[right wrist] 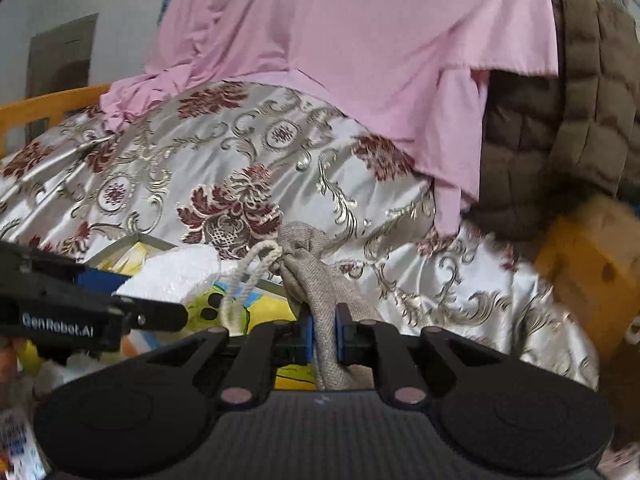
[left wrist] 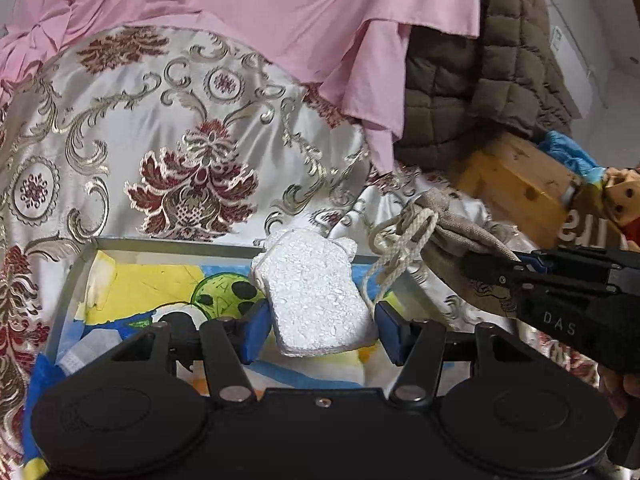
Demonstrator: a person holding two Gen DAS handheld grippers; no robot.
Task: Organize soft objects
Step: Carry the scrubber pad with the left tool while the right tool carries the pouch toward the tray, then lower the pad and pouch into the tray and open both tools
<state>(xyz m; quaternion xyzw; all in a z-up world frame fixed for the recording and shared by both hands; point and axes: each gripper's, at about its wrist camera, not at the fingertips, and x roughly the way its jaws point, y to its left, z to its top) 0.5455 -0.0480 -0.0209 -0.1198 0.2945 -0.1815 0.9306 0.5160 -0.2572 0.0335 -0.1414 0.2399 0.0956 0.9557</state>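
Observation:
A white foam piece (left wrist: 316,296) sits between the blue pads of my left gripper (left wrist: 322,330), over a box with a colourful cartoon lining (left wrist: 160,280). The left pad touches it; a small gap shows at the right pad, so the jaws stand open around it. My right gripper (right wrist: 324,338) is shut on a beige burlap drawstring pouch (right wrist: 316,276) with a white cord (right wrist: 248,280). In the left wrist view the pouch (left wrist: 452,232) hangs at the right, held by the right gripper (left wrist: 492,264). The foam (right wrist: 172,272) and left gripper (right wrist: 104,284) show at the left of the right wrist view.
A satin floral quilt (left wrist: 168,140) bulges behind the box. A pink cloth (left wrist: 280,12) drapes over it, with a brown quilted jacket (left wrist: 488,80) to the right. A wooden bed frame (left wrist: 516,184) and a plush toy (left wrist: 624,196) stand at the far right.

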